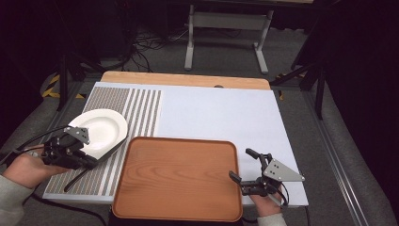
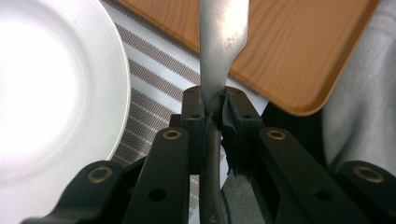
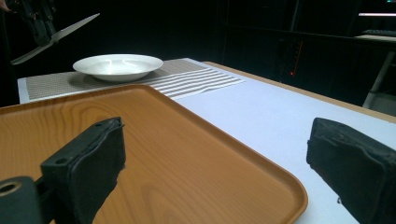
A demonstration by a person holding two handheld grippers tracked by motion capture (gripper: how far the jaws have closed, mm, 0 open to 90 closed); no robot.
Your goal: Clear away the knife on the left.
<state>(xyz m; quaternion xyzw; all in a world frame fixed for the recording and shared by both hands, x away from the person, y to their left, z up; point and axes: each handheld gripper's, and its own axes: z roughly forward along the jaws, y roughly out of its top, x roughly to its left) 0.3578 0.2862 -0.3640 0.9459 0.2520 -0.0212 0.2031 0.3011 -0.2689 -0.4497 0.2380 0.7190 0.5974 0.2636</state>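
My left gripper (image 1: 90,162) is shut on a metal table knife (image 1: 115,147), held off the table at the left. In the left gripper view the jaws (image 2: 215,100) pinch the knife (image 2: 223,42) where blade meets handle, and the blade points out over the wooden tray's corner (image 2: 289,46). A white deep plate (image 1: 101,129) sits on the striped mat just beyond that gripper. My right gripper (image 1: 241,164) stands open at the tray's (image 1: 179,179) right edge, one jaw over the tray and one over the white cover. Nothing lies between its jaws (image 3: 215,158).
The striped grey and white mat (image 1: 141,113) covers the table's left part, and a white cover (image 1: 221,115) the rest. A bare wooden strip (image 1: 183,79) runs along the far edge. Beyond the table are a desk frame (image 1: 228,28) and cables on the floor.
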